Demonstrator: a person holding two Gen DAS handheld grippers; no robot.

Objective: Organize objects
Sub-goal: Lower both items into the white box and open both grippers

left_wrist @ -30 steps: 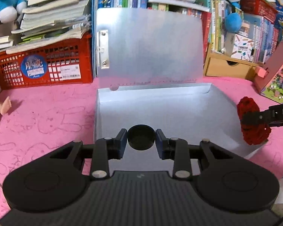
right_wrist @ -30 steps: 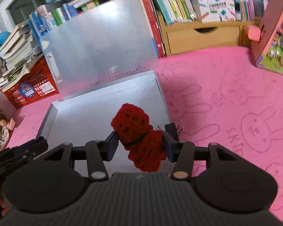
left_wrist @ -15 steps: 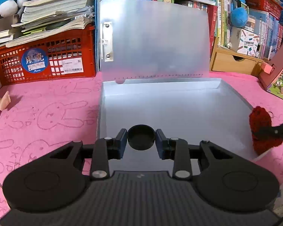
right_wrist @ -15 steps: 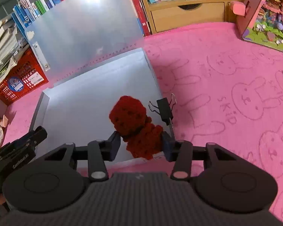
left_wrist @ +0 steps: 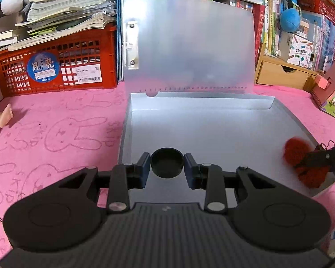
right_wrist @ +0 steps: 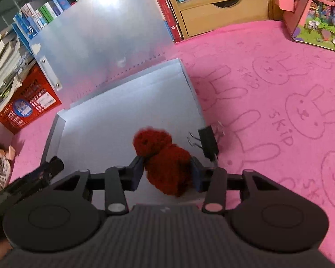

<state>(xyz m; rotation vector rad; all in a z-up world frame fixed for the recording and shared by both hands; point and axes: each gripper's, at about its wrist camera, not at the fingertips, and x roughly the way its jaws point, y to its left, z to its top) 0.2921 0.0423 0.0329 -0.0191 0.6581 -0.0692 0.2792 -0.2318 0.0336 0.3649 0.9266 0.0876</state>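
The open grey file box (left_wrist: 212, 129) lies on the pink bunny-print cloth (left_wrist: 55, 134), its translucent lid (left_wrist: 189, 44) standing upright at the 12 o'clock edge against the row of books (left_wrist: 268, 22). The box floor is bare across its middle and far half. A red crate (left_wrist: 55, 67) stands just beside the lid at 10 o'clock; a wooden drawer unit (left_wrist: 281, 76) stands at 2 o'clock. Open cloth extends to the right of the box in the right wrist view.

A doll (left_wrist: 0, 116) at the 9 o'clock edge is cut off by the frame. The box's near wall is hidden behind both gripper bodies. Whether the red piece touches the box floor cannot be determined.

Left gripper (left_wrist: 167, 167): clamped on a round black cap (left_wrist: 167, 164), pads pressing both sides, held over the near-left part of the box.

Right gripper (right_wrist: 166, 169): jaws closing, with a dark red crocheted piece (right_wrist: 165, 158) between them and pressed by both pads, at the near-right corner of the box. The crochet is blurred at its top. A black binder clip (right_wrist: 208, 141) sits on the right rim of the box, just beside this gripper at 1 o'clock.
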